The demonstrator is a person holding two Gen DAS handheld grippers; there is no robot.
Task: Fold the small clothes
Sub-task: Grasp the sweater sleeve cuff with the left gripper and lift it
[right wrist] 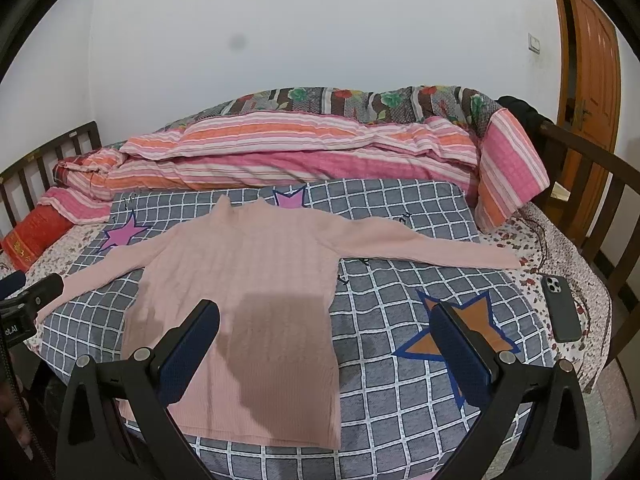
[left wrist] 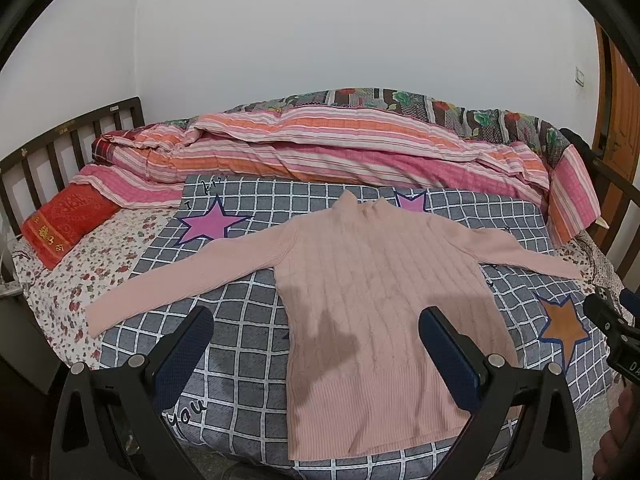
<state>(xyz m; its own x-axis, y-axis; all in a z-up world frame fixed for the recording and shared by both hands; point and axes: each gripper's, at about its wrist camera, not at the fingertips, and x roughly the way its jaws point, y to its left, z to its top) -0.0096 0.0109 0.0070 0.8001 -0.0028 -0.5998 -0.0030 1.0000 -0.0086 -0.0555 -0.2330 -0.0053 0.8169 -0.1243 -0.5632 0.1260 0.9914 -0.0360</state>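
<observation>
A pink ribbed knit sweater (left wrist: 372,300) lies flat, front up, on a grey checked blanket (left wrist: 240,344), both sleeves spread out sideways; it also shows in the right wrist view (right wrist: 244,292). My left gripper (left wrist: 316,320) is open and empty, held above the sweater's lower left part. My right gripper (right wrist: 326,316) is open and empty, above the sweater's lower right edge. The left sleeve cuff (left wrist: 94,320) reaches the blanket's left edge. The right sleeve cuff (right wrist: 508,262) reaches the right edge.
A rolled striped pink quilt (left wrist: 320,148) lies along the back of the bed. A red pillow (left wrist: 64,224) sits at the left by the wooden headboard (left wrist: 40,160). A dark phone (right wrist: 562,308) lies on the floral sheet at right. A wooden rail (right wrist: 592,168) and door (right wrist: 592,48) stand right.
</observation>
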